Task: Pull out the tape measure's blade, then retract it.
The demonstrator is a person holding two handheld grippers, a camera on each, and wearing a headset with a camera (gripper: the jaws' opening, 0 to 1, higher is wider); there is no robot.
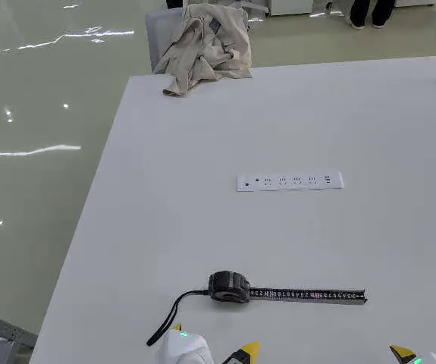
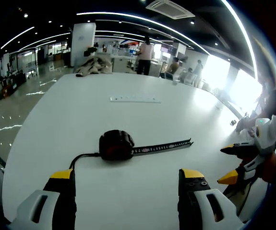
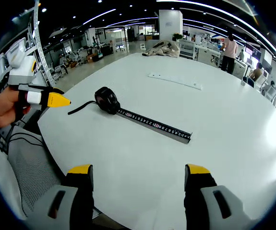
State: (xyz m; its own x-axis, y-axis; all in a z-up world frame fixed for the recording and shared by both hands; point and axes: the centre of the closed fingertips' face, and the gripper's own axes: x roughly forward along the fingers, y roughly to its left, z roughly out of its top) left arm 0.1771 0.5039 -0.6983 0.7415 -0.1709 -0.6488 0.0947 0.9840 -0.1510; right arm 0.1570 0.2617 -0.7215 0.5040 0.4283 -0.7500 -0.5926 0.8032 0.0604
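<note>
Half of the task looks done: the tape measure lies on the white surface near the person's edge. Its black case lies flat, and its blade is drawn out to the right in the head view, resting straight along the surface with the end hook at the far tip. A black wrist strap trails from the other side of the case toward the near edge. Since the blade lies out with nothing holding it, the lock is probably engaged, though the pictures are too small to show it. What is left, by this reading, is the retraction. Neither tool touches the tape measure. The left hand-held gripper hovers on the near side of the case with its yellow-tipped jaws wide apart and nothing between them; the case sits ahead of the gap in the left gripper view. The right hand-held gripper likewise has its jaws spread and empty. It is held back from the free end of the blade, which lies ahead of it in the right gripper view. Farther across the surface, well apart from the tape measure, lies a white power strip. A crumpled beige cloth is heaped at the far corner.
</note>
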